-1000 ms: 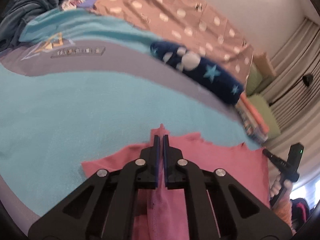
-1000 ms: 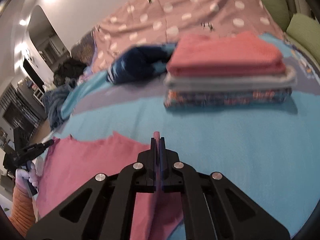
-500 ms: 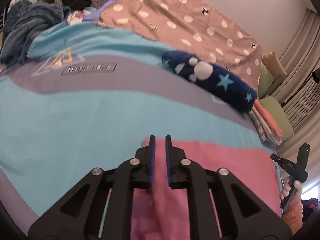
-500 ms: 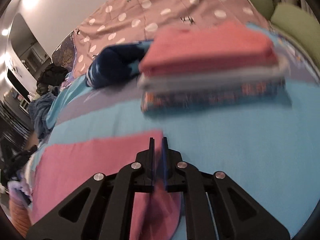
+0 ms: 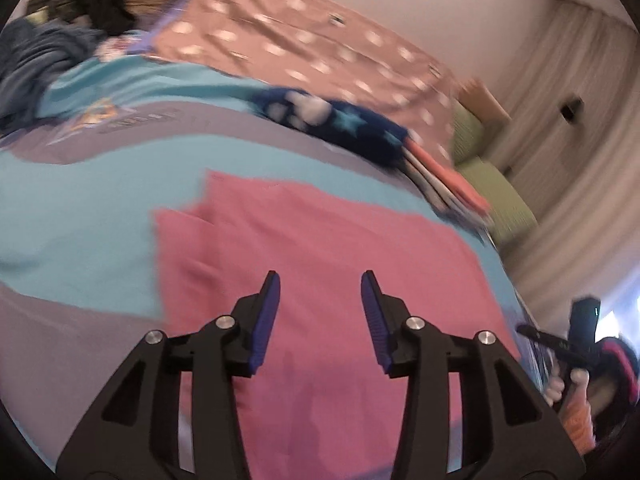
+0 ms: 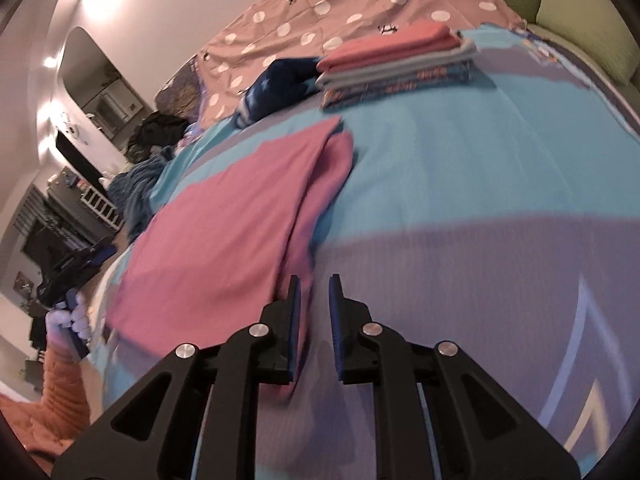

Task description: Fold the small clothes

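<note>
A pink garment lies flat on the turquoise and grey bed cover, folded over on itself with a layer edge along its left side. It also shows in the right wrist view. My left gripper is open and empty just above the garment's near part. My right gripper is open and empty at the garment's near right edge. Each view also shows the other hand-held gripper at the bed's side: the right one, the left one.
A stack of folded clothes, pink on top, lies beyond the garment. A dark blue starred item lies beside it. A pink dotted sheet covers the far bed. Green cushions and a heap of dark clothes sit at the edges.
Both grippers were shut on the pink garment's edge, carried it forward and laid it flat. Both have since opened, let go and pulled back.
</note>
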{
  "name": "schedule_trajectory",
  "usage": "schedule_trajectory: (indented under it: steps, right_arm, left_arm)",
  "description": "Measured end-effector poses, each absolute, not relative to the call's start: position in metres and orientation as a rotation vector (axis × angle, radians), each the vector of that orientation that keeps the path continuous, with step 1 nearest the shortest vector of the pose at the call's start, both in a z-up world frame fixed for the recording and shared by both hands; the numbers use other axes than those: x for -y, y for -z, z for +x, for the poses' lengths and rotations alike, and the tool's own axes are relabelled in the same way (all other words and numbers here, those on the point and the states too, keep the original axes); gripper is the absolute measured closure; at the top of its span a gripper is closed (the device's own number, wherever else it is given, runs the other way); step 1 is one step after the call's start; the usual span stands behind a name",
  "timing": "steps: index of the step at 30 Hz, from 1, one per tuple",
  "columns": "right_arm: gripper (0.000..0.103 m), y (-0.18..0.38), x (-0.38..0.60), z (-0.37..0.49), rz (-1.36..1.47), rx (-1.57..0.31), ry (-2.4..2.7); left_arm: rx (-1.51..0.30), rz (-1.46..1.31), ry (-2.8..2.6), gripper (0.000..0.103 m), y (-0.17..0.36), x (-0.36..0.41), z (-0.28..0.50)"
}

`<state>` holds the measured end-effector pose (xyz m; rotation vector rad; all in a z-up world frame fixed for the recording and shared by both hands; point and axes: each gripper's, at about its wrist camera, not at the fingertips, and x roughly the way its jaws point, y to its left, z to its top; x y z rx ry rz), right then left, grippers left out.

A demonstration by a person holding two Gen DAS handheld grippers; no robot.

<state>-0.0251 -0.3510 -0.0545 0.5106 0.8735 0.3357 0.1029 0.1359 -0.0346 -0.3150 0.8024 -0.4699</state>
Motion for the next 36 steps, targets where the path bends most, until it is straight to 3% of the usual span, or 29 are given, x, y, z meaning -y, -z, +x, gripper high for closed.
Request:
schedule_trajectory:
  steps: [8,15,23,28,32,34,35,36]
  right_arm:
    - [0.081,0.050,0.339,-0.048,0.514,-0.849,-0.441]
    - [0.071,0.049,0.396,-0.008,0.596,-0.886,-0.362]
    - [0.070,0.053,0.409,0.030,0.527,-0.957,-0.390]
    - [0.070,0.059,0.404,0.048,0.506,-0.977,-0.434]
    - [0.069,0.065,0.404,0.060,0.513,-0.993,-0.458]
    - [0.069,0.067,0.404,0.067,0.524,-1.002,-0.466]
    - [0.068,0.068,0.404,0.071,0.533,-1.007,-0.473]
    - [0.067,0.069,0.403,0.076,0.546,-1.011,-0.487]
  left_arm:
    - [-0.908,-0.182,0.768,0.055,0.041,-0.002,0.054]
    - [-0.977,-0.025,0.987,0.055,0.054,0.107,0.010]
    - [-0.917,0.160,0.954,0.055,0.062,0.170,-0.007]
    - [-0.921,0.260,0.950,0.043,0.065,0.189,-0.017]
    - [-0.918,0.349,0.923,0.042,0.076,0.197,-0.021]
    - [-0.917,0.359,0.900,0.043,0.081,0.200,-0.016]
    - [-0.913,0.354,0.894,0.053,0.081,0.198,-0.015]
    - [-0.906,0.352,0.880,0.073,0.080,0.199,-0.011]
